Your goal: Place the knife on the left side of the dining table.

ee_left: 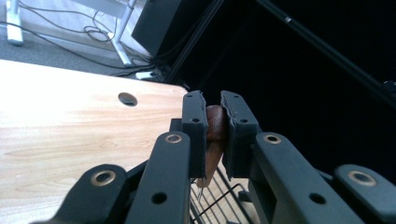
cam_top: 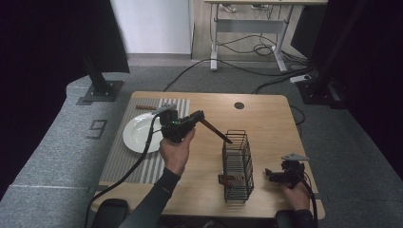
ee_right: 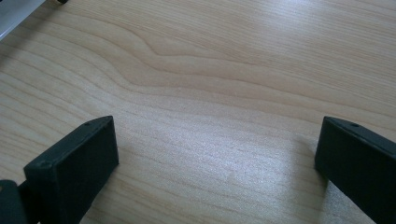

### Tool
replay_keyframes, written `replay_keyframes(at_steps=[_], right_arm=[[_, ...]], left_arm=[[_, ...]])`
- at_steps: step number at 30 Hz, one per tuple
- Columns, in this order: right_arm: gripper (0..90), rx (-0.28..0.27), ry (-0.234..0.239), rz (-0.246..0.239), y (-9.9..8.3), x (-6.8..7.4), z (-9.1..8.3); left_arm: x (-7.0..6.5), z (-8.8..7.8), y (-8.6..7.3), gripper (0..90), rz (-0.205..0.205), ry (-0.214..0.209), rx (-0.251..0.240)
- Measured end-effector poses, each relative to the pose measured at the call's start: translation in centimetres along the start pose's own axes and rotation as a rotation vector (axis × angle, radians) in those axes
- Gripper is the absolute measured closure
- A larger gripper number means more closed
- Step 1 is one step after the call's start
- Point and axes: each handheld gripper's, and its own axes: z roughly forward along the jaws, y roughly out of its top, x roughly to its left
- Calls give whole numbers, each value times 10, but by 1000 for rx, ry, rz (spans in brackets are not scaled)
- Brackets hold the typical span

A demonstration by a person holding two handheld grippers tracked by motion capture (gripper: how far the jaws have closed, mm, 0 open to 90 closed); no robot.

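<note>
Left gripper (cam_top: 197, 117) pinches a wooden-handled utensil (cam_top: 216, 131) by its handle, jaws tight on it. Long axis runs toward four o'clock; its tip sits at the wire rack (cam_top: 237, 166) top rim, probably a knife, view poor. Right gripper (cam_top: 273, 175), spread and empty, rests at three o'clock of the rack.

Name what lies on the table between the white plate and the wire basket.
Nothing rests there: in the high view, bare wood separates the white plate from the wire basket; the left gripper holds a brown-handled utensil above it.
</note>
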Motion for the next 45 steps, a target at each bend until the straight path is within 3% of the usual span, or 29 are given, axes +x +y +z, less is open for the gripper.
replay_keyframes(at_steps=[2, 5, 13, 21, 27, 38, 45], right_arm=[[0, 1, 0, 1, 0, 0, 0], [0, 1, 0, 1, 0, 0, 0], [0, 0, 0, 0, 0, 0, 0], [0, -2, -1, 0, 0, 0, 0], [0, -2, -1, 1, 0, 0, 0], [0, -1, -1, 0, 0, 0, 0], [0, -1, -1, 1, 0, 0, 0]], left_arm=[[1, -6, 4, 804, -3, -10, -12], [10, -20, 11, 804, -57, -39, -48], [36, -55, 14, 804, -83, 5, -101], [49, -84, 23, 805, -76, 43, -145], [55, -106, 29, 805, -26, 94, -140], [90, -132, 16, 805, -57, 139, -139], [112, -146, 1, 805, -77, 201, -129]])
